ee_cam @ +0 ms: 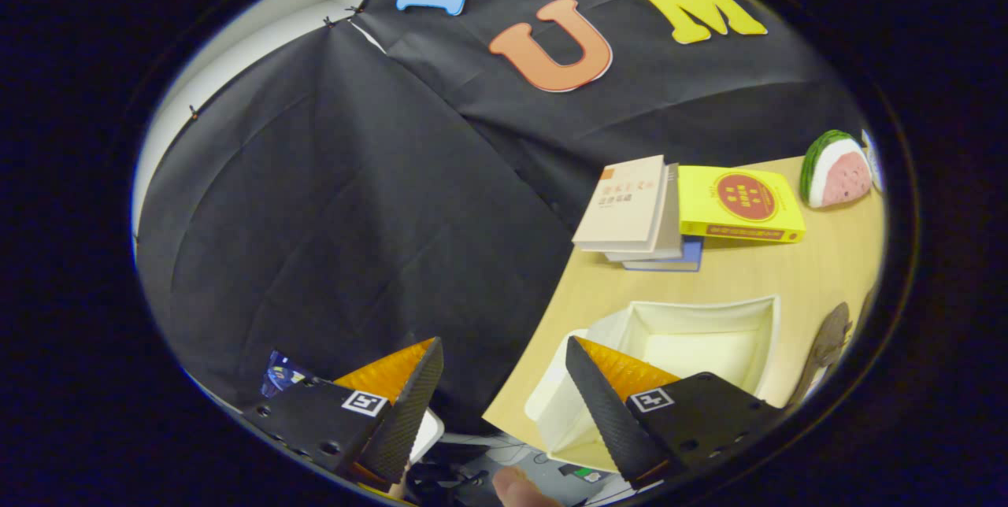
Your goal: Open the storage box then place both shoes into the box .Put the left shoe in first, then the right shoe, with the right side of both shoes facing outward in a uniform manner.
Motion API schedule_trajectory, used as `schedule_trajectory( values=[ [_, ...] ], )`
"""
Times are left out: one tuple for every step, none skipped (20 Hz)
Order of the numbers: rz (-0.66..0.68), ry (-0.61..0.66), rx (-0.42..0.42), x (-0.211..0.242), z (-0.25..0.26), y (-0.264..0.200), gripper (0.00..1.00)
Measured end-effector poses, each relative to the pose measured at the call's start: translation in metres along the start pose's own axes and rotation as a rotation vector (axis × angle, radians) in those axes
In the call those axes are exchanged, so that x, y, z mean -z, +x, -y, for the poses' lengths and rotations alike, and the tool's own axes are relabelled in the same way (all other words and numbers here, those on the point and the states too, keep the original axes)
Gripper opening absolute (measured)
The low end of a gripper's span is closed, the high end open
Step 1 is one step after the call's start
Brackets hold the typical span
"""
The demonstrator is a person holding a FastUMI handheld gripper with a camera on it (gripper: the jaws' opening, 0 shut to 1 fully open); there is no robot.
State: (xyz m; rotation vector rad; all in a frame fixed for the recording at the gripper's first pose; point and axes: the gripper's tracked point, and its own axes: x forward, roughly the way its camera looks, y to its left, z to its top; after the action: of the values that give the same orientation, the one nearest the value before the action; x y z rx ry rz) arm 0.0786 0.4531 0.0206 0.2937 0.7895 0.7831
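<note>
Your tongs (504, 393) hang wide open with nothing between them, tilted and held off the near left corner of the tabletop (819, 271), at the bottom centre of the frame. The white box (768, 326) sits at lower right, lid off and mouth open, partly behind the right-hand finger (606, 412); its long axis appears to run across the tabletop. One dark shoe (827, 346) lies just beside the box's right wall at the far right edge, its length running away from you, though which shoe it is cannot be told. So the shoe lies well to the right, beyond the box. A stack of books (638, 212), a yellow book (740, 204) and a toy watermelon slice (839, 168) sit at the tabletop's far side, upper right.
</note>
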Motion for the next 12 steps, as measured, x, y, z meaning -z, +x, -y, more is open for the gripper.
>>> schedule_trajectory(
  values=[
    [-0.011, -0.008, 0.046, 0.002, 0.023, -0.005, 0.96],
    [-0.022, -0.021, 0.099, 0.004, 0.046, -0.011, 0.96],
    [-0.029, -0.036, 0.142, 0.005, 0.069, -0.018, 0.96],
    [-0.036, -0.050, 0.176, 0.007, 0.089, -0.027, 0.96],
    [-0.044, -0.061, 0.212, 0.008, 0.111, -0.036, 0.96],
    [-0.046, -0.062, 0.253, 0.011, 0.132, -0.045, 0.96],
    [-0.058, -0.060, 0.298, 0.015, 0.154, -0.055, 0.96],
    [-0.065, -0.059, 0.333, 0.021, 0.172, -0.068, 0.96],
    [-0.079, -0.063, 0.370, 0.027, 0.192, -0.077, 0.96],
    [-0.092, -0.070, 0.407, 0.034, 0.210, -0.088, 0.96],
    [-0.109, -0.080, 0.449, 0.040, 0.229, -0.099, 0.96],
    [-0.127, -0.083, 0.489, 0.047, 0.248, -0.107, 0.95]
  ],
)
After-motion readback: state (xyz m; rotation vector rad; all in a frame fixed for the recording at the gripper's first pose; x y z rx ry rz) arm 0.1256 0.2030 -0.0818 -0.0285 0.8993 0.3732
